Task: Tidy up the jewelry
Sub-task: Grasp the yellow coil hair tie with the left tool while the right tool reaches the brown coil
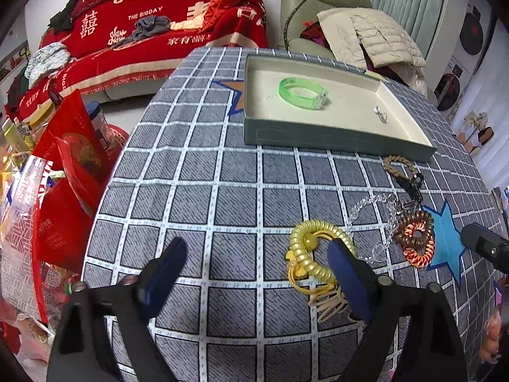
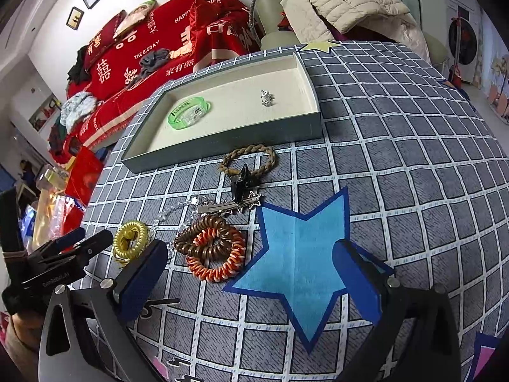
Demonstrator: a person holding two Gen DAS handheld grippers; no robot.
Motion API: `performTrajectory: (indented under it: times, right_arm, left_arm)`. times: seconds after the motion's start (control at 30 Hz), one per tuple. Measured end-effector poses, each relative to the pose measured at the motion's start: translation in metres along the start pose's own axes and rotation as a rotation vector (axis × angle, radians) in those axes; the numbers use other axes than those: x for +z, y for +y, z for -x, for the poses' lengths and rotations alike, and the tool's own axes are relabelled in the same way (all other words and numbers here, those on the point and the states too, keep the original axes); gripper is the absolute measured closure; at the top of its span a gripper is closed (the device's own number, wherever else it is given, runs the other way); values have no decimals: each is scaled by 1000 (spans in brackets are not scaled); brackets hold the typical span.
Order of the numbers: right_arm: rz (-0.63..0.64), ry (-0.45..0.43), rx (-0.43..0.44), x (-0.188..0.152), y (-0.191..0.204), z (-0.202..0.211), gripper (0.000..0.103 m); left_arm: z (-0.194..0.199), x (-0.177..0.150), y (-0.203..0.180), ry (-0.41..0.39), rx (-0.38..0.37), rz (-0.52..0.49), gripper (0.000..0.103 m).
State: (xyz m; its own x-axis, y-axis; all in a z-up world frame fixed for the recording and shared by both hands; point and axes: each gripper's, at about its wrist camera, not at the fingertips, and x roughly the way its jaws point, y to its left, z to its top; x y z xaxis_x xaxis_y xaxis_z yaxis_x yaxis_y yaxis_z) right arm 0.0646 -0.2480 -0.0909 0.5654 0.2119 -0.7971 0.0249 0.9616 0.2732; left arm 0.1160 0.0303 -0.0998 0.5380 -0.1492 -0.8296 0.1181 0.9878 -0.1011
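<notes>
Left tool (image 1: 257,254) open, right tool (image 2: 251,264) open, both empty. Better to shift right, straddle the yellow spiral hair tie (image 1: 313,251), close gently, carry to far tray (image 1: 334,140).

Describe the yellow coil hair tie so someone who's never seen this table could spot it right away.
Start at the grey tray, then come toward the near table edge to the row of loose accessories. The yellow coil hair tie ends that row on the left, nearest the left gripper; it alone is shiny gold, unlike the brown-and-orange coil.
</notes>
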Motion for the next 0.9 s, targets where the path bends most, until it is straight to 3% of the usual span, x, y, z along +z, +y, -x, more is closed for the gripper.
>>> performTrajectory:
  times: [0.1,0.13,0.23,0.33,0.5,0.6,0.7,0.73,0.77,0.9]
  right_arm:
    - [20,-6,-9,1,4,-1,3]
    - [30,-8,-12,1,6,-2,5]
    - [55,1,-10,3,10,-6,15]
    - [73,16,-5,3,14,-11,30]
    - [108,41,6,4,22,-23,44]
    - [127,48,10,4,26,-29,51]
    - [131,62,19,3,27,-35,59]
    - [130,64,21,3,27,-37,62]
    - [130,63,20,3,28,-37,67]
    - [132,47,16,1,29,-34,88]
  left_arm:
    - [0,0,-3,-1,-8,0,1]
    - [0,0,-5,-2,-4,-9,6]
    - [-2,2,-7,3,-16,-14,6]
    - [-2,3,-10,0,-22,-22,22]
    - [-6,4,-15,7,-22,-28,22]
    - [-7,5,-16,8,-31,-31,30]
    - [-9,4,-19,15,-36,-36,31]
    - [-9,4,-20,13,-34,-41,34]
    - [-10,4,-21,13,-33,-43,44]
    - [-13,3,-21,26,-48,-45,57]
